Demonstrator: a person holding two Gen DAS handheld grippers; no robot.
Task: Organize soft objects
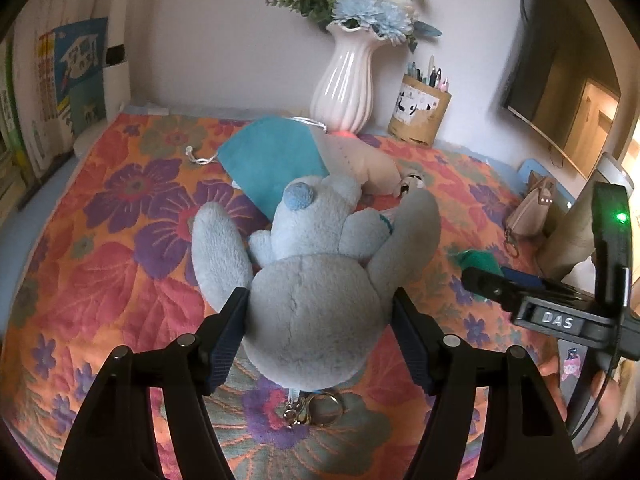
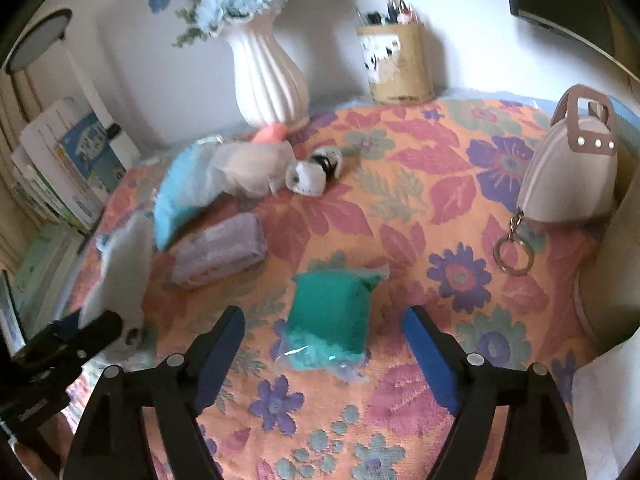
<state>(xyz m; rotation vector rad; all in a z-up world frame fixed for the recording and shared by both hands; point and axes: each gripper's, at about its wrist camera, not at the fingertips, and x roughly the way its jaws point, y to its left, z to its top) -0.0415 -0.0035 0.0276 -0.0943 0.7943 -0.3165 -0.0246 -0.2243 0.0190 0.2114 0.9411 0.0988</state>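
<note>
My left gripper (image 1: 320, 300) is shut on a pale blue plush rabbit (image 1: 316, 280), its pads pressing the round body from both sides; a key ring (image 1: 316, 408) hangs below it. The rabbit also shows at the left in the right wrist view (image 2: 124, 272). My right gripper (image 2: 324, 320) is open and empty just above a green soft item in clear plastic (image 2: 332, 316), which lies between the fingertips. A teal pouch (image 1: 276, 160), a beige plush (image 1: 372, 164) and a small black-and-white plush (image 2: 312, 172) lie near the back. A purple tissue pack (image 2: 220, 256) lies left of centre.
A flowered cloth (image 2: 420, 200) covers the table. A white vase with blue flowers (image 1: 344, 80) and a pen holder (image 1: 420, 114) stand against the back wall. A beige coin purse with a ring (image 2: 568, 172) sits at the right. Books (image 2: 68, 160) stand at the left.
</note>
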